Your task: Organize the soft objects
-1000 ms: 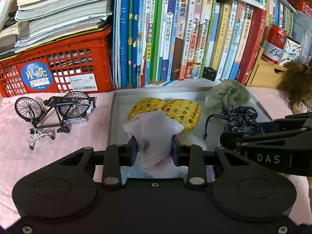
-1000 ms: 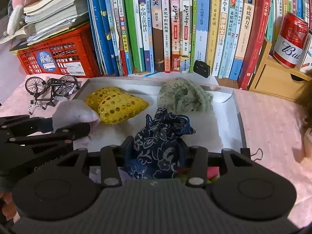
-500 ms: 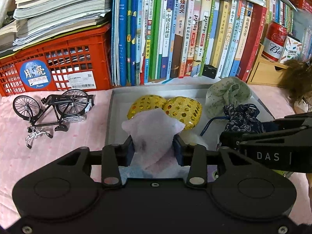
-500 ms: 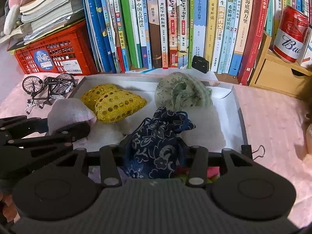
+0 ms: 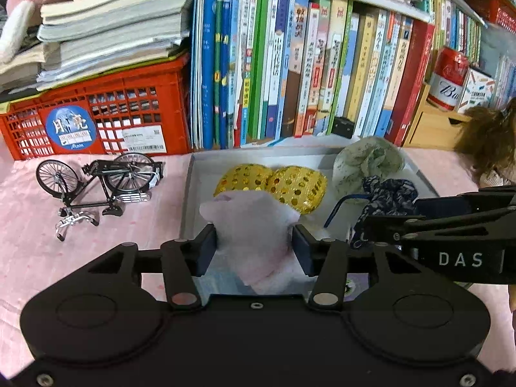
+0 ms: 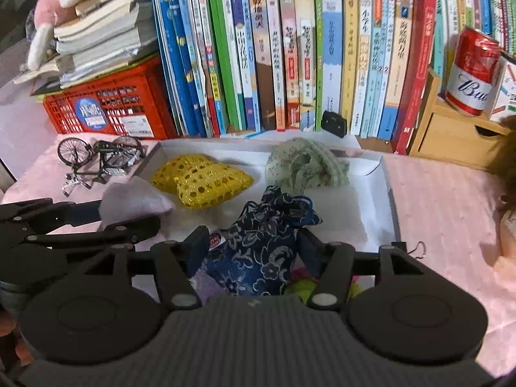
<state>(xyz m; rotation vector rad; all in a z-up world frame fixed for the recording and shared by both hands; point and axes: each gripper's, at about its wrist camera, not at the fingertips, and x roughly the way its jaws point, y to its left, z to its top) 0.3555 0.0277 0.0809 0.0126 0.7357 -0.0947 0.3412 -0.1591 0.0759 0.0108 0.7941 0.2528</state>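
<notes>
Pouches are being released into the white tray (image 6: 385,190): left gripper (image 5: 254,242) fingers are opening around the pale pink pouch (image 5: 254,222), right gripper (image 6: 253,246) fingers around the navy floral pouch (image 6: 261,242); next, each should back straight out.

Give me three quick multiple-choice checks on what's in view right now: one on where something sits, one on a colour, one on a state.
1. Where is the model bicycle?
A. inside the white tray
B. on the pink cloth left of the tray
C. on top of the red crate

2. What colour is the sequined pouch in the tray?
A. yellow
B. red
C. black

3. What lies between the jaws of the right gripper?
A. nothing
B. the green-white fabric bundle
C. the dark blue floral pouch

Answers:
1. B: the bicycle stands on the cloth, outside the tray's left wall.
2. A: its fabric is yellow with gold sequins.
3. C: the dark blue floral pouch sits between the opening jaws, while the green-white fabric bundle lies farther back.
</notes>
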